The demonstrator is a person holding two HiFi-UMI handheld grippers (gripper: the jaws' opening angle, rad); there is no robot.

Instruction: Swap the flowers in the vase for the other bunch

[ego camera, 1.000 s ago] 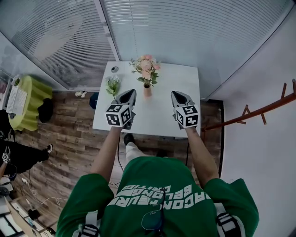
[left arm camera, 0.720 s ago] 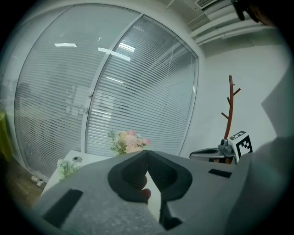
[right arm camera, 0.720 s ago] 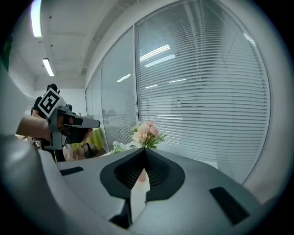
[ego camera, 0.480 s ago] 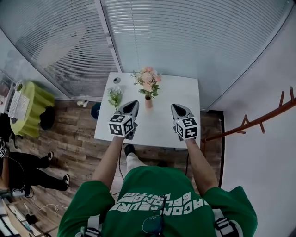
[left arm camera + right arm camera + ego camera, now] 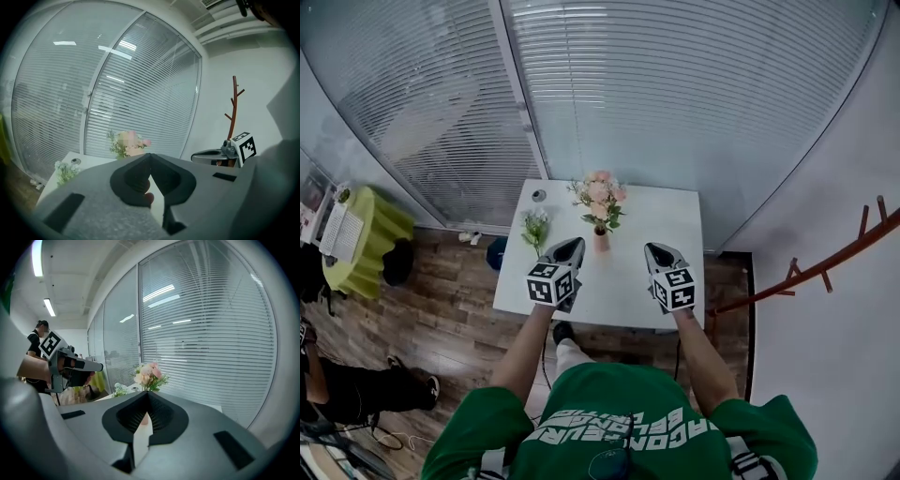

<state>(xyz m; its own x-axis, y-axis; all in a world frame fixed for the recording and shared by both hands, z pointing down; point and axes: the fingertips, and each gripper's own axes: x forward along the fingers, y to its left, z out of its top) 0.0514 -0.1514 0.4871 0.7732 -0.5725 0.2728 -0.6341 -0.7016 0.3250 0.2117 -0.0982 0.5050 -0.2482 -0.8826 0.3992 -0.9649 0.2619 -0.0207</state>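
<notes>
Hovering over the white tabletop [image 5: 670,220], left gripper [image 5: 569,247] and right gripper [image 5: 655,251] both have jaws pressed together, empty. Pink flowers [image 5: 600,194] sit in the vase [image 5: 600,241], white bunch [image 5: 534,225] nearby.

Pink flowers [image 5: 600,193], white table [image 5: 664,212], green shirt [image 5: 609,398]

The left hand-held gripper [image 5: 574,243] and right hand-held gripper [image 5: 649,248] look like matt grey plastic — inner jaw faces ribbed. Ahead of them the white surface [image 5: 656,225] is smooth; the floor [image 5: 450,300] beneath is wood plank.
</notes>
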